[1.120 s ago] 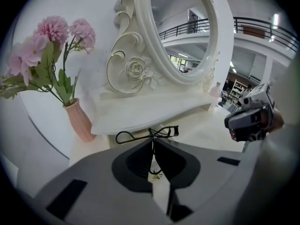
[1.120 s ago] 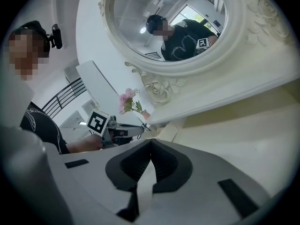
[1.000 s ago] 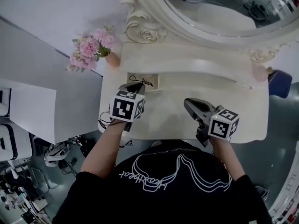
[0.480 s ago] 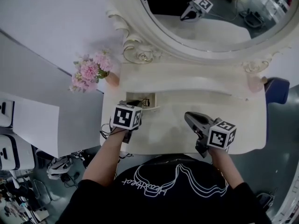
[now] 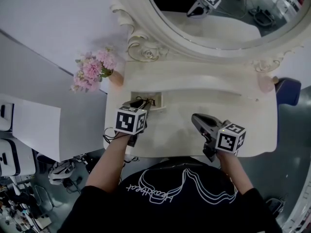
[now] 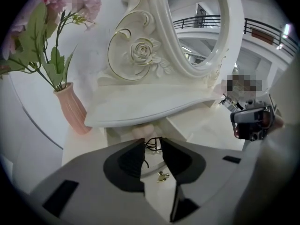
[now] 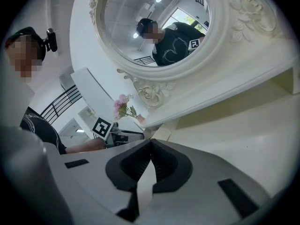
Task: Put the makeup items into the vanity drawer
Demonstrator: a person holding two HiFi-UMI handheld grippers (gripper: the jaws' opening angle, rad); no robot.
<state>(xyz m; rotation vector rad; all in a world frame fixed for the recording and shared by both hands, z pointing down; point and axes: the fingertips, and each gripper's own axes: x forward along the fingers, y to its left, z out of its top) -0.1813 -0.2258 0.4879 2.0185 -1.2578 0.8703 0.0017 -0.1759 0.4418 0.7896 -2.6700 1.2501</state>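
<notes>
Roughly, scene: white vanity (image 5: 218, 108) w/ oval mirror (image 5: 218, 30); pink flowers (image 5: 92, 69) in pink vase (image 6: 72, 109) at its left end.
Drawer (image 5: 162, 101): small, open, set in the vanity's raised back step, left of centre.
Makeup item: thin black wiry piece (image 6: 153, 142), inside the drawer, right at the L jaw tips.
Item axis: loops span the gap side to side; one strand trails back along the left pad. Full length hidden by jaws, so can't tell which way it points.
L gripper (image 5: 138, 104): tilted down into the drawer; jaws just been opening, now apart, pads not pressing the wire btw them.
R gripper (image 7: 150, 144): low over the bare tabletop, well right of the drawer; jaw tips together, nothing in them.
</notes>
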